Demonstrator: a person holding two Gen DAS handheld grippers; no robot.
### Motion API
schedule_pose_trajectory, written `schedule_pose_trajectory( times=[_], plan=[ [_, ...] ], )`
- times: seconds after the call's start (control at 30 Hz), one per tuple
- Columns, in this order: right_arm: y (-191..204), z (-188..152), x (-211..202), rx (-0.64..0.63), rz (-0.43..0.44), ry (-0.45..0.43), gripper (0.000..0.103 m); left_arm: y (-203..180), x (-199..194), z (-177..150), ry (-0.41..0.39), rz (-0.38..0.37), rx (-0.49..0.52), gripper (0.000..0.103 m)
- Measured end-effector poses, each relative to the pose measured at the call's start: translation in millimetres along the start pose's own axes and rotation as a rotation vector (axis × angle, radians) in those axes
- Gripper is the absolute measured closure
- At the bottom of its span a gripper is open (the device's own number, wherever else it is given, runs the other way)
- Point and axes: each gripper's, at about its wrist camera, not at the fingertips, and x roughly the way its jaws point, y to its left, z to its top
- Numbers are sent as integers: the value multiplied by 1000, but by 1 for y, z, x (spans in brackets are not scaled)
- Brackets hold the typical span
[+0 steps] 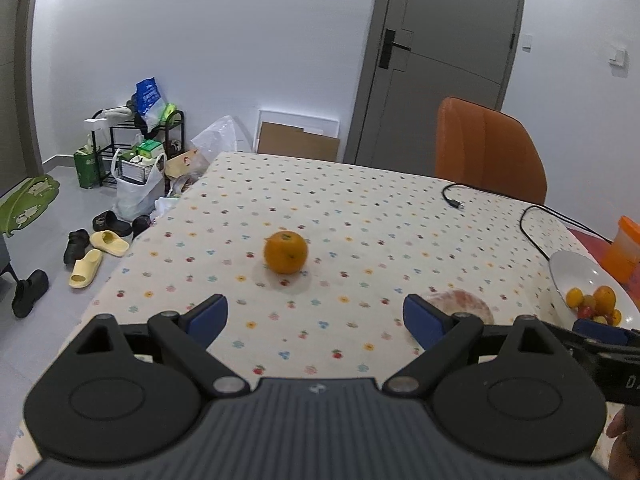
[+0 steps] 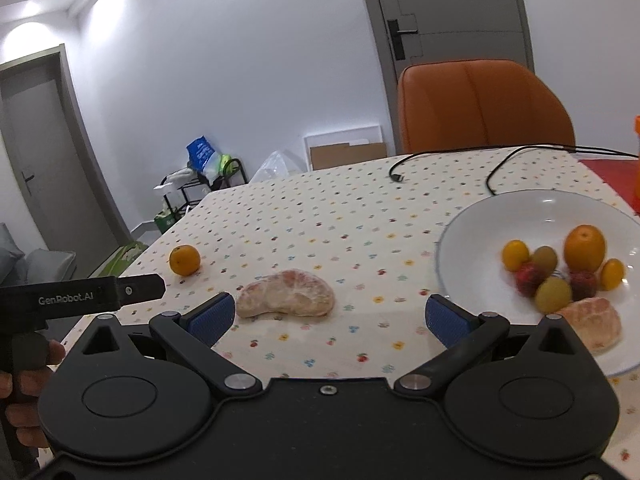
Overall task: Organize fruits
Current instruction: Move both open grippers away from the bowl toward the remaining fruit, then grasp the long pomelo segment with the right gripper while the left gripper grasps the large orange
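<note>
Currently, both grippers are held above a table [image 2: 320,216] covered with a dotted cloth. The left gripper [image 1: 316,318] is spread wide and nothing is gripped; an orange [image 1: 285,251] sits on the cloth ahead of it, apart from its blue pads [image 1: 208,318]. The right gripper [image 2: 330,316] is likewise spread wide and empty, with a peeled pomelo piece [image 2: 286,294] lying just beyond it. To the right, a white plate [image 2: 480,216] is loaded with small fruits [image 2: 554,268] and another pomelo piece [image 2: 594,322].
</note>
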Motion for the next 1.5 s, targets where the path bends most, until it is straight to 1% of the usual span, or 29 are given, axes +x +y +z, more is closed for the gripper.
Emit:
schedule_pose_trajectory(
  times=[0.2, 0.43, 0.7, 1.03, 1.17, 1.3, 1.37, 1.43, 1.5],
  plan=[
    [13, 4, 18, -11, 13, 31, 0, 13, 5, 4, 3, 18, -16, 10],
    [29, 7, 40, -28, 6, 63, 0, 27, 11, 13, 10, 34, -29, 10],
    [44, 13, 61, -45, -2, 98, 0, 36, 15, 25, -4, 32, -30, 10],
    [50, 9, 84, -20, -48, 122, 0, 51, 18, 26, 4, 45, -40, 10],
    [54, 4, 94, -38, -75, 141, 0, 55, 21, 23, 13, 48, -47, 10],
    [59, 1, 99, -73, -99, 141, 0, 57, 26, 21, 23, 51, -51, 10],
    [62, 0, 100, -92, -115, 144, 5, 56, 29, 19, 30, 52, -47, 10],
    [64, -1, 99, -118, -148, 139, 15, 54, 33, 18, 37, 51, -44, 10],
    [63, 0, 99, -130, -145, 142, 16, 53, 35, 18, 38, 49, -41, 10]
  ],
)
